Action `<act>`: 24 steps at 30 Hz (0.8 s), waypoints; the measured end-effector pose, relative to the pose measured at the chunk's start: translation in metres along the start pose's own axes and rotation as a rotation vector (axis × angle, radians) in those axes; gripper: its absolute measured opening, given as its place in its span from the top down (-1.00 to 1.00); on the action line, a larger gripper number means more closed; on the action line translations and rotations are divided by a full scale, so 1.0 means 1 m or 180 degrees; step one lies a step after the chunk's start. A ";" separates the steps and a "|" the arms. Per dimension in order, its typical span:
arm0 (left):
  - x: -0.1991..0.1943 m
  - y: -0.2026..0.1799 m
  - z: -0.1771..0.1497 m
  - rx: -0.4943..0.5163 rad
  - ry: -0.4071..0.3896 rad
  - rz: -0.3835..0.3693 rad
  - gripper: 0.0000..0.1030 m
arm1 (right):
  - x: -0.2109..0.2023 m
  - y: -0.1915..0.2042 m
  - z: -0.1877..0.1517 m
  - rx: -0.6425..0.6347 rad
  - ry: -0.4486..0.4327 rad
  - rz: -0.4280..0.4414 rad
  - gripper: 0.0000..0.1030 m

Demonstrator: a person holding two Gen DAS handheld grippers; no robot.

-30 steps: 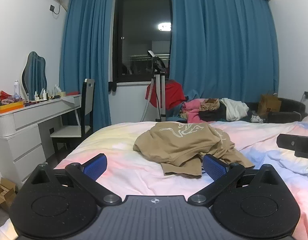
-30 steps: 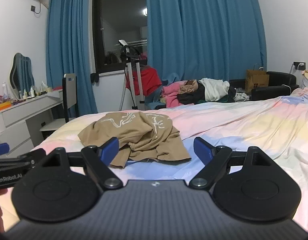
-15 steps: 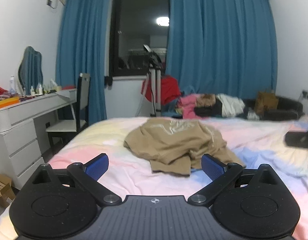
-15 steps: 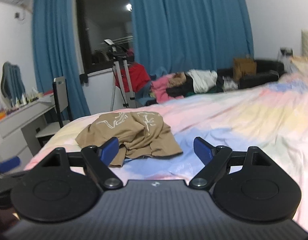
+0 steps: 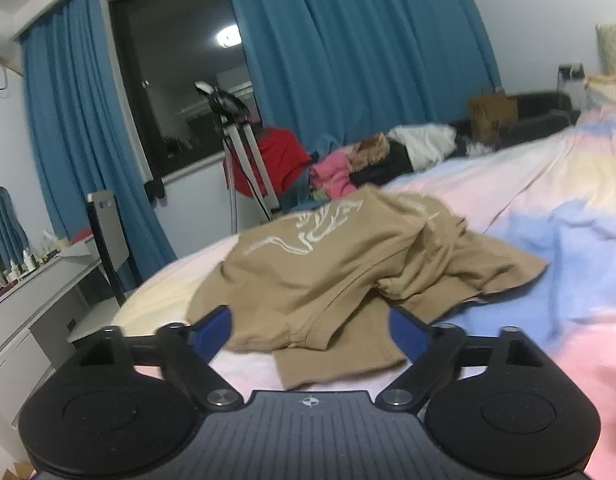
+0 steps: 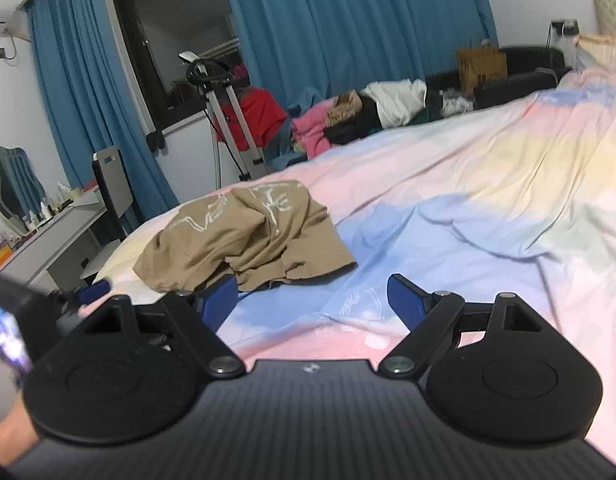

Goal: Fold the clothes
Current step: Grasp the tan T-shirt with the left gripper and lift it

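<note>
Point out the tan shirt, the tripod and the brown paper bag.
tan shirt (image 5: pixel 308 264), left wrist view: on its printed back panel.
tripod (image 6: pixel 228 120), right wrist view: on a silver leg.
brown paper bag (image 6: pixel 481 66), right wrist view: on its front face.

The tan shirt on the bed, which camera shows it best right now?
The left wrist view: the tan shirt fills the middle of the frame, crumpled, its white print and near hem visible between the open left tool. The right wrist view shows it smaller and off to the left, beyond the open right tool.
</note>
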State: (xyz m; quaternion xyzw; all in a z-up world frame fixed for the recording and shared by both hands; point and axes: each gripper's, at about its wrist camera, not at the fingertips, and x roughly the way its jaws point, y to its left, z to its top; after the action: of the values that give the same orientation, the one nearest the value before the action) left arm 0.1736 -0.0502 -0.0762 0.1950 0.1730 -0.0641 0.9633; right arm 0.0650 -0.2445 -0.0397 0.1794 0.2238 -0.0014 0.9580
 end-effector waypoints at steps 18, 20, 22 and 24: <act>0.047 0.048 0.014 -0.0615 -0.0185 -0.0319 0.77 | 0.055 0.007 -0.001 -0.0423 -0.0130 -0.0097 -0.62; 0.019 0.055 0.023 -0.0723 -0.0324 -0.0352 0.78 | 0.048 0.009 -0.001 -0.0441 -0.0225 -0.0053 -0.62; -0.012 0.061 0.031 -0.0811 -0.0444 -0.0388 0.78 | 0.040 0.011 -0.001 -0.0491 -0.0310 -0.0010 -0.62; -0.048 0.067 0.038 -0.0888 -0.0561 -0.0441 0.79 | 0.032 0.015 -0.001 -0.0553 -0.0400 0.0034 -0.62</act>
State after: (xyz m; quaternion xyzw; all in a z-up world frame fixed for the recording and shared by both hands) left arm 0.1533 -0.0017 -0.0024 0.0406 0.1081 -0.1226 0.9857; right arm 0.0947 -0.2273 -0.0492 0.0965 0.1616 0.0119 0.9821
